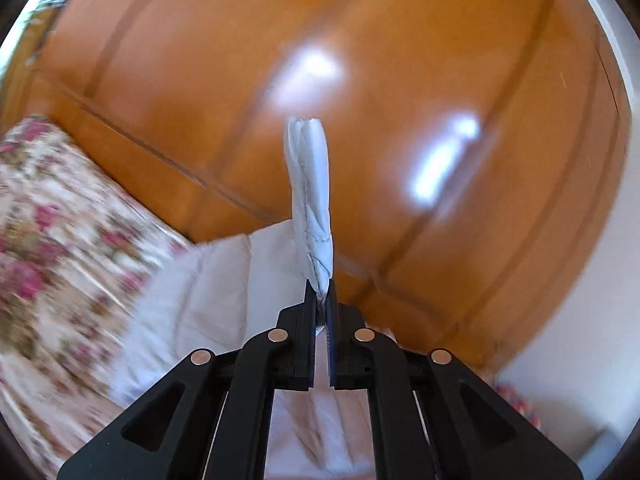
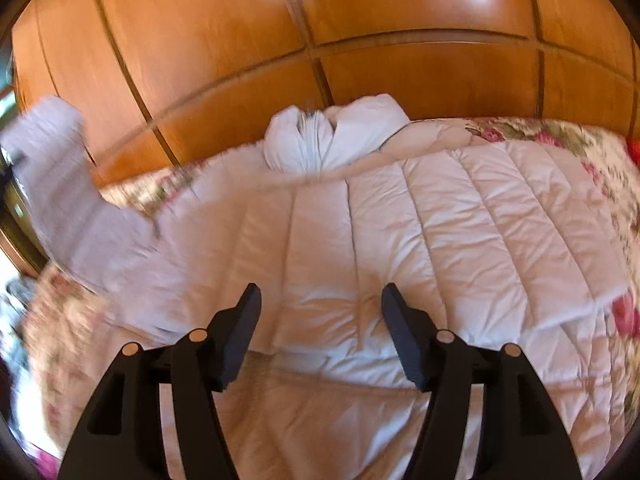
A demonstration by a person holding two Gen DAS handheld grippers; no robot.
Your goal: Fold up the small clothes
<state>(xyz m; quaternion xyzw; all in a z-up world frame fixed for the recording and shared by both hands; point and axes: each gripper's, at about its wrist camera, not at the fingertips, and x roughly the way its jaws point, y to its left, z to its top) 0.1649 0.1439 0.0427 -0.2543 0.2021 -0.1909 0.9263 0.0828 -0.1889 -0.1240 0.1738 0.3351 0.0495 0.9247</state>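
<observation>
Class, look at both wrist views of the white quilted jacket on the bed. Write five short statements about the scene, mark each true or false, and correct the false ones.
1. The left gripper is shut on the sleeve of the white quilted jacket. True.
2. The right gripper is shut on the jacket's hem. False: its jaws stand wide open, and whether they touch the fabric cannot be told.
3. The jacket's body lies on a floral bedspread. True.
4. The wall behind the bed is bare white plaster. False: orange-brown wooden panels fill the background.
5. The jacket's collar points toward the wooden panels. True.
</observation>
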